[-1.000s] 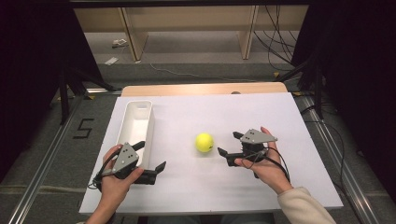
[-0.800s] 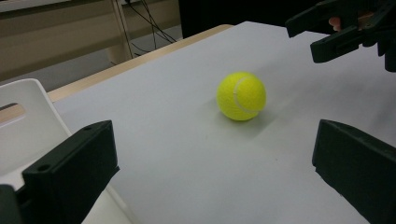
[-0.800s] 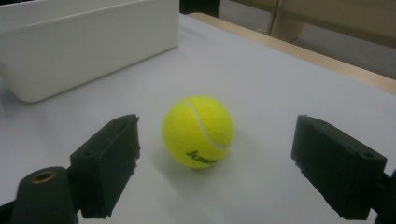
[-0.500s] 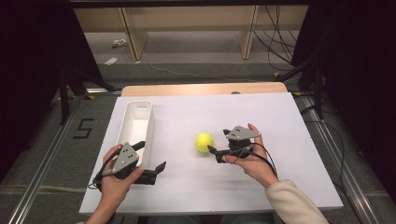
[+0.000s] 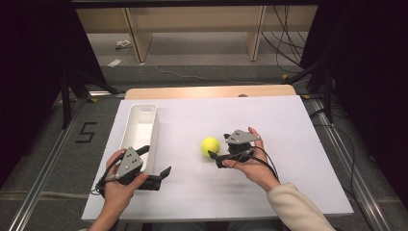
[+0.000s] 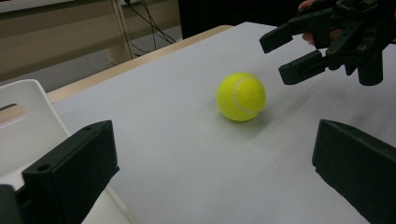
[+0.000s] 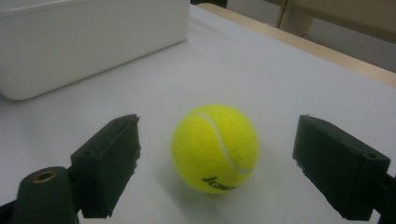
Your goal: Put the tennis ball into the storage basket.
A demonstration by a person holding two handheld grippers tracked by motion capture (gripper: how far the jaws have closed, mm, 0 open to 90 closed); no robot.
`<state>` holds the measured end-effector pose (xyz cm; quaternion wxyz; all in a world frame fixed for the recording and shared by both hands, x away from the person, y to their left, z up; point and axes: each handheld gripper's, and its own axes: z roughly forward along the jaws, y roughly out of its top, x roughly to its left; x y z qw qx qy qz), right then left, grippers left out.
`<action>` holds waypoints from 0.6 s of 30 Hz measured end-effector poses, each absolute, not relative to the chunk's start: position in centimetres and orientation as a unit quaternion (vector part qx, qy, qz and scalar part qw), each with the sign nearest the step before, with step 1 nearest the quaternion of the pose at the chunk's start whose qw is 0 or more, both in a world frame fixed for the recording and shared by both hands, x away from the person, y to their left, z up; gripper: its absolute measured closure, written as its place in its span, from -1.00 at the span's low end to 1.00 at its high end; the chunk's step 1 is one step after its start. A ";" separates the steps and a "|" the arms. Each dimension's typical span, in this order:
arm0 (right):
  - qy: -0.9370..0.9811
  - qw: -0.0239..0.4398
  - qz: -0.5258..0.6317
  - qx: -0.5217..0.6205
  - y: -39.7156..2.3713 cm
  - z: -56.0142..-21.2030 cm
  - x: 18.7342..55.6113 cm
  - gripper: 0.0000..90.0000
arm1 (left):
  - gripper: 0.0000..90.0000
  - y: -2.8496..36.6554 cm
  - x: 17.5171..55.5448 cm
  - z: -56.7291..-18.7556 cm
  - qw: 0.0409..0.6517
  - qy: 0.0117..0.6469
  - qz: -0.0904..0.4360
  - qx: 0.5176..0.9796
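A yellow tennis ball (image 5: 210,146) rests on the white table top (image 5: 288,125). My right gripper (image 5: 217,146) is open just to the ball's right, its tips reaching the ball's sides. In the right gripper view the ball (image 7: 215,148) sits between the two spread jaws of that gripper (image 7: 219,137), apart from both. My left gripper (image 5: 155,160) is open and holds nothing, near the front left beside the white tray (image 5: 131,126). In the left gripper view the ball (image 6: 241,96) lies ahead of my left gripper (image 6: 212,177), with the right gripper (image 6: 275,60) beyond it.
The long white tray (image 7: 93,42) stands lengthwise at the table's left and looks empty. A wooden edge (image 5: 207,91) runs along the table's far side. Shelving and cables stand on the floor behind.
My right gripper has moved left across the table up to the ball, which now sits between its open jaws. The left gripper and the ball have stayed put.
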<state>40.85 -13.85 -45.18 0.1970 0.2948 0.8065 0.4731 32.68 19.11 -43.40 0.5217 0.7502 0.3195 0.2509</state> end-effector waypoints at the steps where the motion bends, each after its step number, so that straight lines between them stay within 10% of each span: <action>1: 0.806 0.198 0.473 0.295 -13.8 -45.3 40.9 -0.65 | -1.00 19.1 32.7 -43.4 0.522 0.319 0.251 0.750; 18: 0.816 0.191 0.453 0.305 -12.1 -47.2 42.6 -0.65 | -1.00 19.1 32.7 -43.4 0.522 0.319 0.251 0.750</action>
